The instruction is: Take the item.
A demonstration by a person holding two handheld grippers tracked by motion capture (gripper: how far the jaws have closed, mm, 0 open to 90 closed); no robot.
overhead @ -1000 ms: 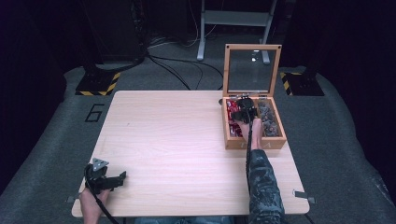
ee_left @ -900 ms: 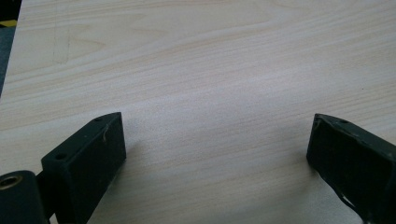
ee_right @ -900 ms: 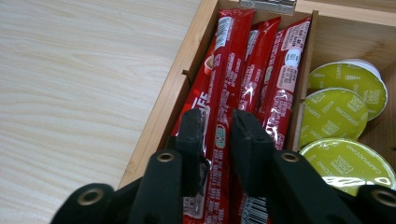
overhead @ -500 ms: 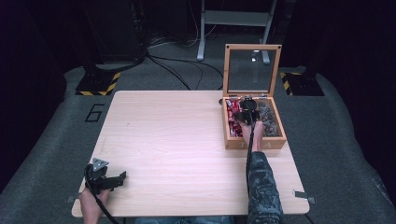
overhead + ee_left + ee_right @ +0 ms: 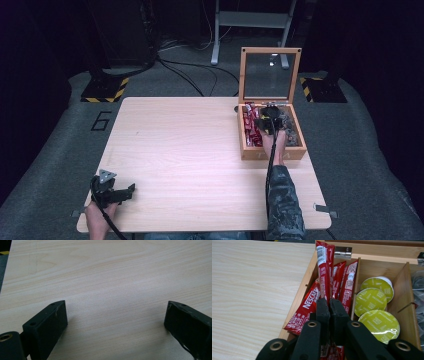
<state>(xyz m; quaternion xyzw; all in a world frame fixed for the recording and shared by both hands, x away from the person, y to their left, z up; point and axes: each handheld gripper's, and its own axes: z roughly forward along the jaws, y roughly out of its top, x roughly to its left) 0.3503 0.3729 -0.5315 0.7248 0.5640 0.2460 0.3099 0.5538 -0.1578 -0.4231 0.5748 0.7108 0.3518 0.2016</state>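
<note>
Red Nescafé stick sachet [image 5: 325, 267] stands upright between the jaws of the right gripper [image 5: 329, 305], which sits over the left compartment of the wooden box [image 5: 272, 154] at the table's far right. Jaws have just been closing w/ the sachet between them & now stand together, clamped on its lower part; top end pokes up clear of the rest. Judging by that, grasp looks made, so next step is prob. a straight lift out of the box. Risk: neighbouring red sachets [image 5: 348, 283] lie touching the held one & could drag along. Beside them, next compartment over, three yellow-green capsules [image 5: 372, 298] w/ foil lids; further compartment holds sth dark, can't tell what. Box's glass lid [image 5: 270, 75] stands upright at the back, out of the way. In the high view, right gripper [image 5: 270, 122] is down in the box, arm reaching fwd. Left gripper [image 5: 117, 192] rests at near-left corner of the table [image 5: 190, 150], well apart from the box, jaws wide apart over bare wood, nothing between them.
</note>
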